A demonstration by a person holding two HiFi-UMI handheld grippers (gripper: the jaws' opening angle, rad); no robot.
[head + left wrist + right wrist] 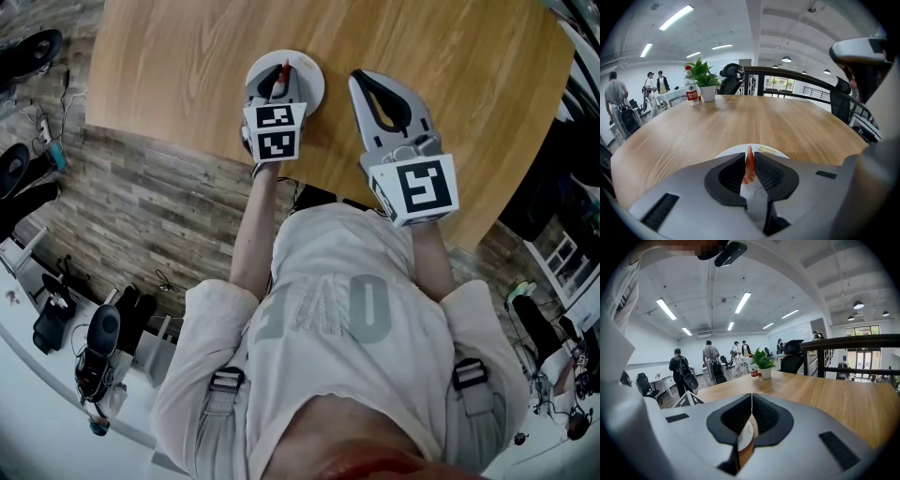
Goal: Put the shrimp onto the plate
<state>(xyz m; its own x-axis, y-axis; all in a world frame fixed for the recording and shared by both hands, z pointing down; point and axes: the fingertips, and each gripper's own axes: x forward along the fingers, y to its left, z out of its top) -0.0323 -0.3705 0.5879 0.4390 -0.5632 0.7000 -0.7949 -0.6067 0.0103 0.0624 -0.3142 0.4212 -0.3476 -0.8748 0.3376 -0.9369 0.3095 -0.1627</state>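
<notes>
An orange-red shrimp stands pinched between the jaws of my left gripper, which is shut on it. In the head view that left gripper hovers over the white plate near the table's front edge, with the shrimp showing as a red sliver at its tip. The plate's far rim shows just beyond the jaws. My right gripper is to the right of the plate, over bare wood, its jaws together with nothing between them. In its own view the right gripper is shut.
The round wooden table stretches away from me. At its far side stand a potted plant and a water bottle. Several people stand among desks beyond the table. A black railing runs on the right.
</notes>
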